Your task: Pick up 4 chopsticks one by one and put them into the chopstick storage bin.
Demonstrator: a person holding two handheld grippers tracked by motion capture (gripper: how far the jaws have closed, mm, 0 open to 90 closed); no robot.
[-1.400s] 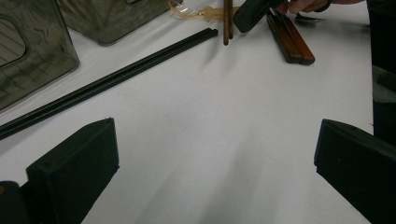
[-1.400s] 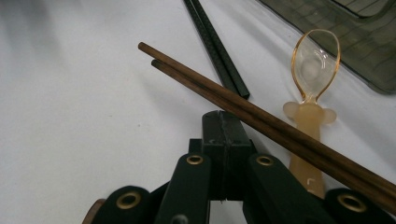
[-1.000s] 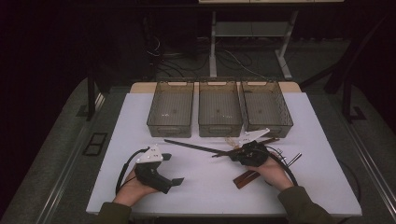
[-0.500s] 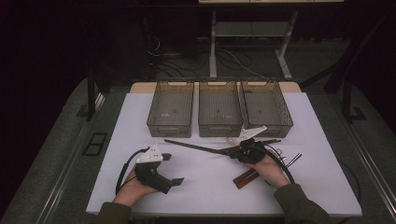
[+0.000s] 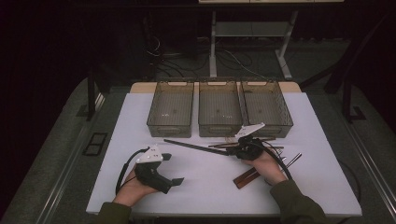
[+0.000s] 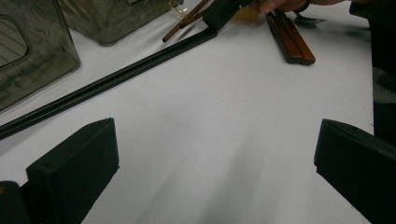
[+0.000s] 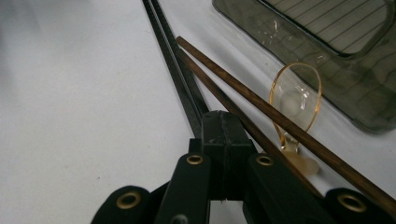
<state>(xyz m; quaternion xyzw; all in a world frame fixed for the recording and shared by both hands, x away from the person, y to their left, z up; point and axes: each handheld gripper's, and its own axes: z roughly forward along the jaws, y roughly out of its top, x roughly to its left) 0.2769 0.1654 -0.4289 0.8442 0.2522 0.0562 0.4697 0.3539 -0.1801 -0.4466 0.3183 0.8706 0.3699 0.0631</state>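
My right gripper (image 5: 230, 152) lies low on the white table (image 5: 205, 186), its jaws shut on the near end of a long black pair of chopsticks (image 5: 194, 146) that lies flat and runs off to the left. In the right gripper view the pads (image 7: 223, 135) meet over that black pair (image 7: 173, 56). Beside them lie two brown wooden sticks (image 7: 243, 95) and a clear amber plastic spoon (image 7: 295, 100). My left gripper (image 5: 172, 169) rests at the front left, open, with bare table between its jaws (image 6: 217, 144).
Three translucent grey bins (image 5: 219, 108) stand side by side at the back of the table. A dark brown flat wooden piece (image 5: 246, 177) lies by the right hand, and thin metal utensils (image 5: 293, 161) lie to its right. Bare table lies between the hands.
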